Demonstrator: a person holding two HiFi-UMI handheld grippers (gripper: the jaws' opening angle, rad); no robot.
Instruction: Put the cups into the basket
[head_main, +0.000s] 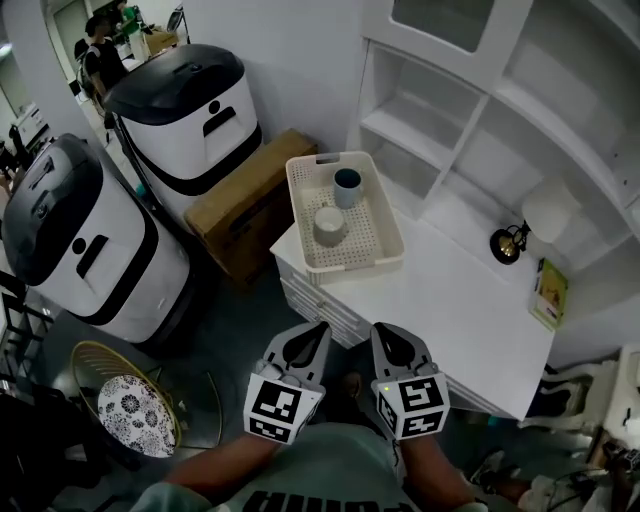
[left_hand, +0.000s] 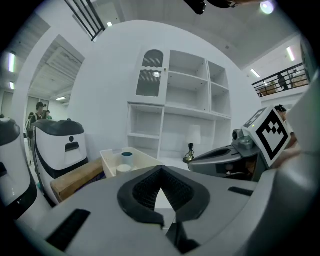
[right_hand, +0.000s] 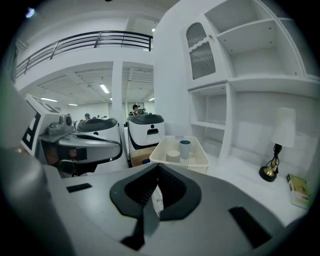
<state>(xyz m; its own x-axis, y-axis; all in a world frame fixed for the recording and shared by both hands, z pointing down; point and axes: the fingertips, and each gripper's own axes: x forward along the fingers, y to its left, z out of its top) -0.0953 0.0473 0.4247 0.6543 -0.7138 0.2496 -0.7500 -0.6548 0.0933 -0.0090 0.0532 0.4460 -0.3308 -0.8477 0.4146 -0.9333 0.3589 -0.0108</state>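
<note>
Two cups, the blue cup (head_main: 347, 187) and the grey cup (head_main: 329, 226), stand upright inside the basket (head_main: 296, 212) on the white table (head_main: 460, 300); your left gripper (head_main: 316, 332) and right gripper (head_main: 385, 332) sit side by side near the table's edge, jaws pressed together, empty

On far left corner of white table (head_main: 450, 300): cream perforated rectangular plastic basket (head_main: 353, 266), flat. Inside, dark blue cylindrical cup (head_main: 347, 187) upright near far end; pale grey cup (head_main: 329, 226) upright just beside, mid-basket.
</note>
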